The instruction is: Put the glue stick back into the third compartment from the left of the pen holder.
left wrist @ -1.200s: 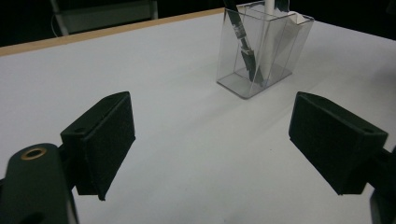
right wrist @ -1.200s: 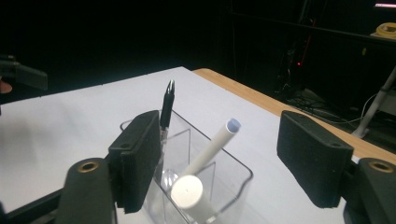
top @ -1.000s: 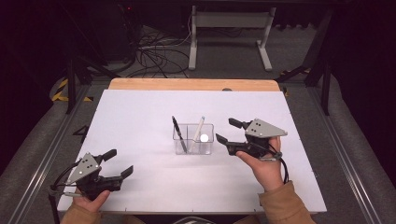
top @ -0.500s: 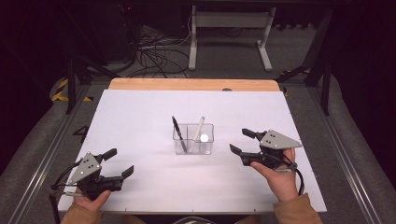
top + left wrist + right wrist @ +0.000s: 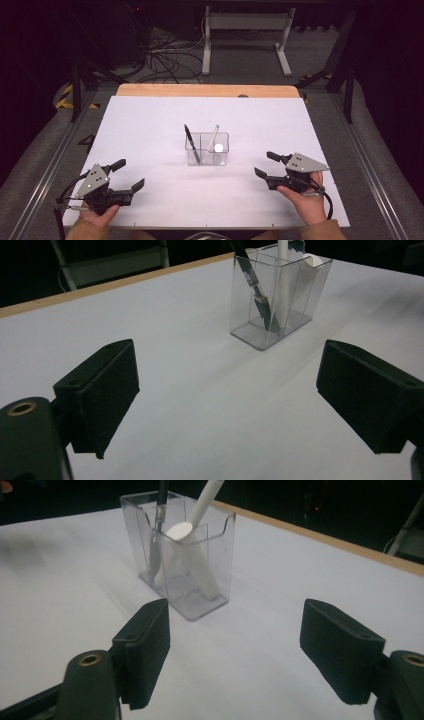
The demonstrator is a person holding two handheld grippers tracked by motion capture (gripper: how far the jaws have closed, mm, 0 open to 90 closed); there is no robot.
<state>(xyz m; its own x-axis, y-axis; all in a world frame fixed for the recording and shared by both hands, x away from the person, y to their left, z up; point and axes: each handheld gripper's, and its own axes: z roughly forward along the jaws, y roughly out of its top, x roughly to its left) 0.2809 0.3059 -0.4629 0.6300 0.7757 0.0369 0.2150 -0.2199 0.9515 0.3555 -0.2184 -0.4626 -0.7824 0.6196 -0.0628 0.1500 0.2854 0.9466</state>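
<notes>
A clear plastic holder [image 5: 207, 148] with two compartments stands upright in the middle of the white table [image 5: 150, 125]. A black pen [image 5: 191, 142] leans in its left compartment. Two white pens [image 5: 213, 141] sit in the right one. In the left gripper view the holder [image 5: 280, 295] shows ahead and to the right, in the right gripper view the holder [image 5: 182, 555] lies ahead and left. My left gripper [image 5: 127, 174] rests open near the front left corner, nothing between its jaws. My right gripper [image 5: 267, 164] is open and empty, right of the holder and apart from it.
A wooden strip [image 5: 205, 90] runs along the table's far edge. Beyond it are a metal stand [image 5: 245, 30] and loose cables [image 5: 170, 55] on the floor. Metal rails [image 5: 45, 165] flank both sides of the table.
My right gripper has drawn back from the holder toward the front right of the table and come lower. The left gripper has stayed in place.
</notes>
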